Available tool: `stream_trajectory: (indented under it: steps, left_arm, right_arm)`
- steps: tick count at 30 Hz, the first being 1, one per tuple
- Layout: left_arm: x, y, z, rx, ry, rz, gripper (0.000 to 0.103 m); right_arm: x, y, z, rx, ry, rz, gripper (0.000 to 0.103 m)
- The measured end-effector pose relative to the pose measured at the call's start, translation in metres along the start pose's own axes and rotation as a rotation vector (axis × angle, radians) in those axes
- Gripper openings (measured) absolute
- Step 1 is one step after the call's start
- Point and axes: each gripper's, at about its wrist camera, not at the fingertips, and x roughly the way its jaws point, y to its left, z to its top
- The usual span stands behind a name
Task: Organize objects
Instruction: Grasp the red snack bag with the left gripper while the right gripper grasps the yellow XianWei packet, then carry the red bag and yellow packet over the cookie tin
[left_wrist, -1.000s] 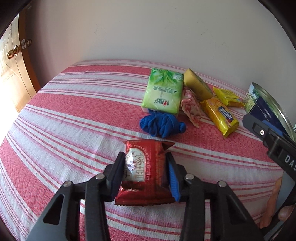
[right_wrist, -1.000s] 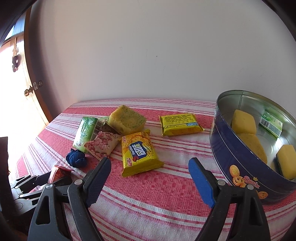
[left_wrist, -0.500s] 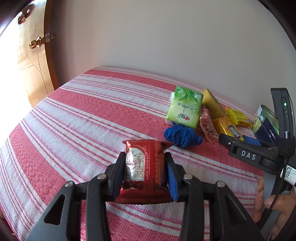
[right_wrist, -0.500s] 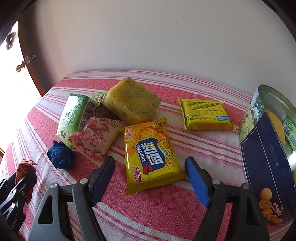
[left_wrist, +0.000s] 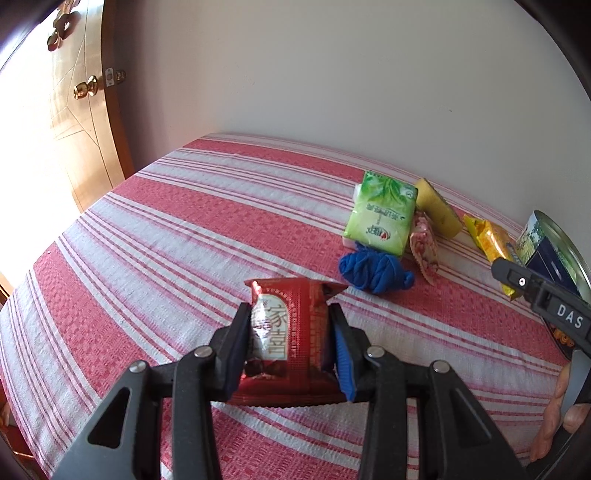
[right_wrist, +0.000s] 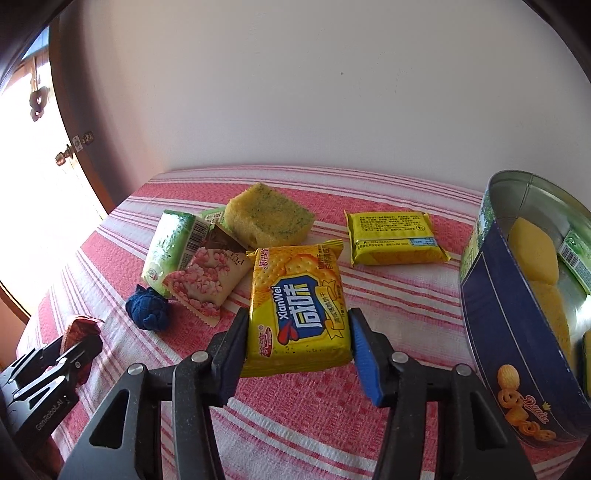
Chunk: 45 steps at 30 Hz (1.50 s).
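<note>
While the left gripper (left_wrist: 290, 341) clamps a red snack packet (left_wrist: 288, 343) well left of the blue tin (right_wrist: 517, 343), the right gripper's (right_wrist: 297, 345) jaws are closing against a yellow cracker packet (right_wrist: 297, 306) just left of it.

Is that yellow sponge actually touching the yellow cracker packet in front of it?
Cannot tell. In the right wrist view the cracker packet overlaps the sponge, hiding any contact or gap.

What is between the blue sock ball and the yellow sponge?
In the right wrist view, the pink flowery packet lies between the sock ball and the sponge, with the green tissue pack just beside it.
</note>
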Motion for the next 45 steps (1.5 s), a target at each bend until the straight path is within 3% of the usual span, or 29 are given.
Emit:
stream_trajectory:
  steps: [6,17,33,45]
  left_arm:
    - [-0.009,-0.012,0.000,-0.047,-0.055,-0.008,0.041]
    - [-0.045,-0.091,0.013,0.012,-0.201,-0.118,0.041]
    - [-0.072,-0.219,0.021,0.144,-0.292,-0.256,0.041]
    - [-0.070,-0.278,0.016,0.195,-0.302,-0.312,0.041]
  right_arm:
    - [-0.044,0.002,-0.005,-0.014,-0.125,0.059,0.055]
    - [-0.096,-0.018,-0.008,-0.083,-0.277,-0.014,0.055]
    - [-0.131,-0.104,-0.001,0.048,-0.346,-0.148,0.055]
    - [-0.141,-0.151,-0.001,0.077,-0.353,-0.288,0.055]
